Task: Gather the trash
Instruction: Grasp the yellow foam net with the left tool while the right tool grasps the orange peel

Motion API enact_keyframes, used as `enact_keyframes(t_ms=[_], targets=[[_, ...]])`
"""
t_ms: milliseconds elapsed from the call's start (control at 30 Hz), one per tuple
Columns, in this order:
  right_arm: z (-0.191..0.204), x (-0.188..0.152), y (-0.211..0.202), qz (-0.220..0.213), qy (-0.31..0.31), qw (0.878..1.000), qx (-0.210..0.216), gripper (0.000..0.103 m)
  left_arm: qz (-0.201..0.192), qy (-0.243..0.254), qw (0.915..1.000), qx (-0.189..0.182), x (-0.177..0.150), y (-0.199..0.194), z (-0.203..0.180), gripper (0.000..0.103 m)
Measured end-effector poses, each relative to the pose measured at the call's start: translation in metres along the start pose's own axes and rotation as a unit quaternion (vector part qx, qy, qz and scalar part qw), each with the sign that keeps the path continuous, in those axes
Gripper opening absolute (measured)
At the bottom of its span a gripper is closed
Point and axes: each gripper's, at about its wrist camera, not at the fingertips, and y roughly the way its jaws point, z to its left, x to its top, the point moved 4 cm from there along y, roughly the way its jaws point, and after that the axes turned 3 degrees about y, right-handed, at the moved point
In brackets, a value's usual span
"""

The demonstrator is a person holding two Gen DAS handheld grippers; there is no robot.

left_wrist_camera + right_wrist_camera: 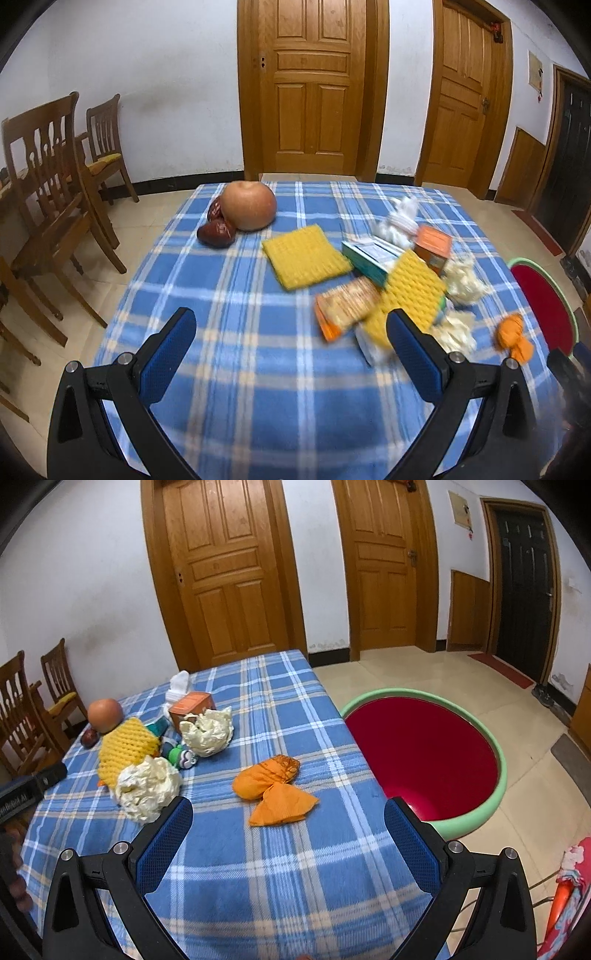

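Two grippers hover with nothing in them, and we read this as the approach to a first pick. Largest is the red basin [424,753] with its green rim, on the floor beyond our right gripper [288,827]'s right finger; its visible interior looks bare, so we judge it the bin. Next, the plaid tablecloth [266,878] carries the trash. Straight ahead between the right gripper's spread fingers lies the orange wrapper [275,788]; a crumpled paper wad [147,790] touches the left fingertip's outer side. Our left gripper [291,343], fingers equally spread, faces a yellow foam net [304,254], with boxes beyond its right finger. The apple [249,205], far ahead, is probably not trash.
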Motion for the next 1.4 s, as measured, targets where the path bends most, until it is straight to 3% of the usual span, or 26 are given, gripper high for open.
enact_keyframes(t_ms=[400,700,733,833,900,1100,1200,1267,1400], targets=[[0.002,0.006,0.044,0.046,0.001,0.998,-0.030,0.102,0.044,0.024,0.9984,-0.027,0.031,0.078,0.014,0.101],[0.018,0.006,0.068,0.073,-0.018,0.996,-0.043,0.094,0.094,0.045,0.9929,-0.057,0.031,0.128,0.009,0.090],[0.019,0.006,0.069,0.073,-0.019,0.996,-0.044,0.093,0.102,0.043,0.9921,-0.060,0.030,0.132,0.009,0.089],[0.020,0.007,0.072,0.079,-0.022,0.996,-0.037,0.074,0.114,0.039,0.9900,-0.073,0.027,0.138,0.007,0.088],[0.019,0.006,0.074,0.083,-0.019,0.996,-0.031,0.074,0.118,0.034,0.9891,-0.082,0.026,0.140,0.007,0.084],[0.015,0.004,0.082,0.092,-0.015,0.996,-0.006,0.066,0.112,0.023,0.9865,-0.116,0.026,0.137,0.002,0.056],[0.015,0.003,0.081,0.090,-0.016,0.996,0.003,0.063,0.113,0.018,0.9835,-0.141,0.025,0.134,-0.005,0.030],[0.013,0.003,0.080,0.091,-0.014,0.996,0.010,0.056,0.112,0.009,0.9811,-0.158,0.024,0.132,-0.011,0.013],[0.010,0.002,0.078,0.091,-0.013,0.996,0.021,0.050,0.097,0.011,0.9827,-0.157,0.022,0.122,-0.017,0.011]])
